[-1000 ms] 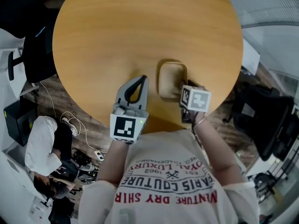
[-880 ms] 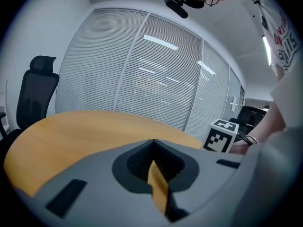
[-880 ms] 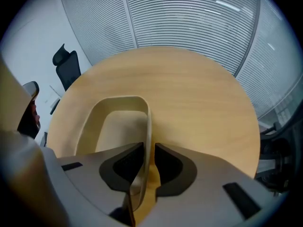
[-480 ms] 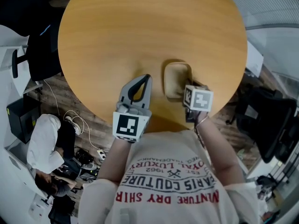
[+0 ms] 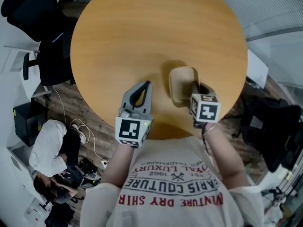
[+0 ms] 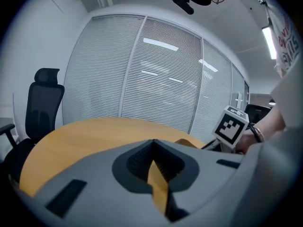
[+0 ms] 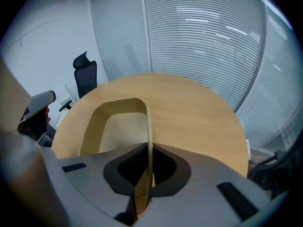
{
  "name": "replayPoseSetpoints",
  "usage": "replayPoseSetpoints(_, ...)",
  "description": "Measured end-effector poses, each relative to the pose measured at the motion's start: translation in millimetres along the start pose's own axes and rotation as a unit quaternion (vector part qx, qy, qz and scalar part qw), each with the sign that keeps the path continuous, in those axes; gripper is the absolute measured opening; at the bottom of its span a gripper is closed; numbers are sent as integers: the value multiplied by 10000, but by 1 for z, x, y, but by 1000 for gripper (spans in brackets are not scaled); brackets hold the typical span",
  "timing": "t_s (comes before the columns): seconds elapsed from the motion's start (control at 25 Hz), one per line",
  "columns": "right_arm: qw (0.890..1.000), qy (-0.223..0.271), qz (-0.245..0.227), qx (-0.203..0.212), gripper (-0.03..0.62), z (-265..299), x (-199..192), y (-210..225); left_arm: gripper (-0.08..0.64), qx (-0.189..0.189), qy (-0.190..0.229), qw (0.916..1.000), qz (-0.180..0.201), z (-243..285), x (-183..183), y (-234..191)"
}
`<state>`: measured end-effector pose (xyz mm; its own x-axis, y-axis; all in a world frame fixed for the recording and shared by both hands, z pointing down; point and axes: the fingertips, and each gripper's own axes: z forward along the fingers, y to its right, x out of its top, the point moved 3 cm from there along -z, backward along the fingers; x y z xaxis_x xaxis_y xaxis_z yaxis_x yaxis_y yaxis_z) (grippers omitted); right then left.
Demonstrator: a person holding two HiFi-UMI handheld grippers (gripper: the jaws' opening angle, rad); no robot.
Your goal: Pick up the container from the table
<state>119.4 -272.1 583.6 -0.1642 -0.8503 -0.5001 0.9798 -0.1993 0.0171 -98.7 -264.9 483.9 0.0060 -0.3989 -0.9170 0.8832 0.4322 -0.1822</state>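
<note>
A beige open container (image 5: 181, 81) hangs just above the round wooden table (image 5: 156, 32) near its front right edge. My right gripper (image 5: 198, 90) has just closed and is shut on the container's right wall. In the right gripper view that thin wall (image 7: 148, 126) runs straight between the jaws of the right gripper (image 7: 147, 148), with the container's hollow (image 7: 116, 126) to the left. My left gripper (image 5: 146, 85) hovers to the container's left, shut with nothing in it. In the left gripper view the left gripper (image 6: 152, 143) has its tips together and the container's rim (image 6: 188, 142) shows behind them.
A black office chair (image 5: 35, 13) stands beyond the table's left side. A person in white (image 5: 47, 150) sits low at the left by cables on the wooden floor. A dark bag (image 5: 270, 126) lies at the right. Window blinds (image 7: 203, 46) close off the far side.
The right gripper's jaws have shut on the container's right wall and risen a little with it. The left gripper has stayed where it was.
</note>
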Motion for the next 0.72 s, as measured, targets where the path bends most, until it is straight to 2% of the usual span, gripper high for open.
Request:
replayPoseSetpoints(0.2, 9966, 777, -239, 117, 3, -33, 37, -4, 1, 212, 66, 9993, 291, -14, 14, 2)
replayPoseSetpoints(0.36, 9864, 1544, -480, 298, 3, -65, 65, -14, 1, 340, 264, 9983, 394, -23, 32, 5)
replayPoseSetpoints(0.52, 9688, 2349, -654, 447, 3, -102, 90, -21, 0, 464, 504, 9967, 431, -32, 56, 7)
replayPoseSetpoints(0.72, 9375, 3315, -758, 736, 3, -146, 108, -28, 2, 596, 839, 9921, 724, -46, 87, 10)
